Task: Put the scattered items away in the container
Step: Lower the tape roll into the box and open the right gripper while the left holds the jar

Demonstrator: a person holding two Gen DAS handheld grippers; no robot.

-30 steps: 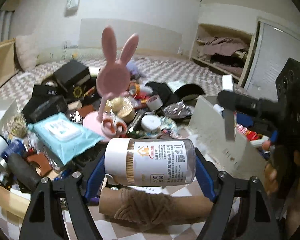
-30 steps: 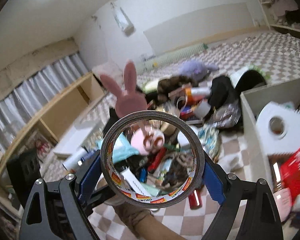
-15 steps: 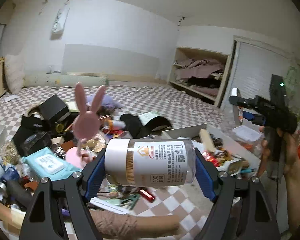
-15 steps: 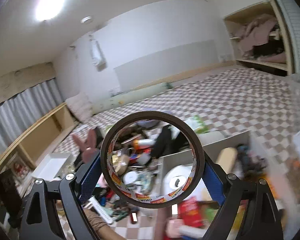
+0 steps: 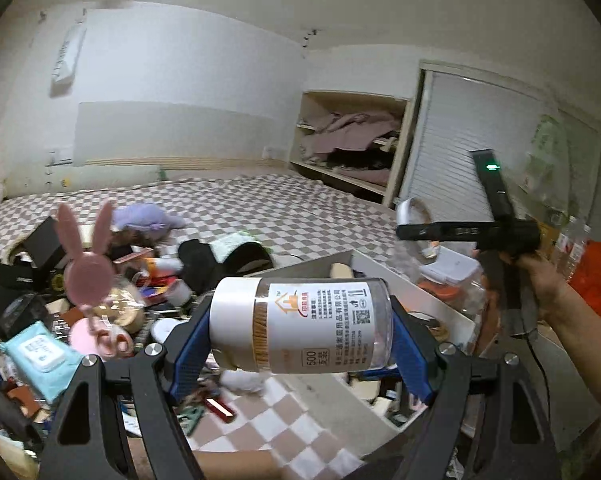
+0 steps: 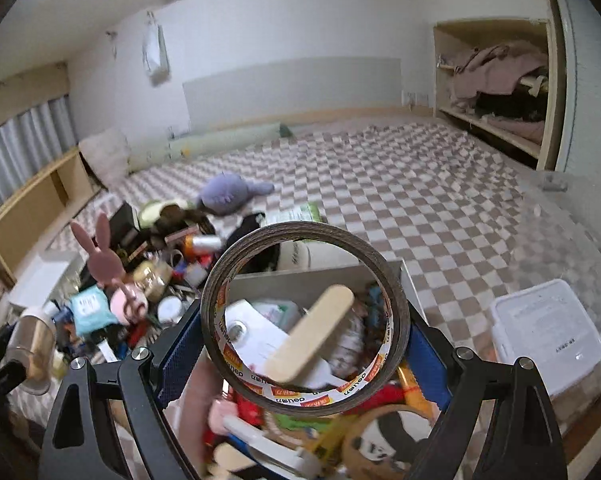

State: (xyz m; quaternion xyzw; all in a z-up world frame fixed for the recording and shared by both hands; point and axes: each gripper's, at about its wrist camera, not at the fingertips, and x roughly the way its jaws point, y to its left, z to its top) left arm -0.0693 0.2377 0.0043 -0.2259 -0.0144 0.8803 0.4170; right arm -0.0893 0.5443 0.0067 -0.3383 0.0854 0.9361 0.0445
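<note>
The left claw (image 5: 300, 334) is closed on one clear toothpick jar (image 5: 300, 326), held sideways between the blue pads: the white cap faces one pad and the jar base faces the other. The jar appears light, rigid and smooth-walled; end-to-end clamping suits it, since a grip across the round wall may slip. The right claw (image 6: 305, 344) is closed on one tape roll (image 6: 305, 342), pinched across its outer diameter with the core open toward the camera. The roll appears light and stiff; a hard squeeze could deform the ring. Directly below and ahead of the right claw lies the container (image 6: 316, 276), one grey open box already holding mixed items, including a wooden stick (image 6: 312, 332) and a second, panda-printed tape roll (image 6: 380, 444). Ahead and left of both claws, the scattered pile (image 5: 112, 288) rests on the checkered floor, with one pink rabbit-eared stand (image 5: 87, 276) and one blue wipes pack (image 5: 40, 350). Beyond it lies one purple plush toy (image 6: 230, 196).
</note>
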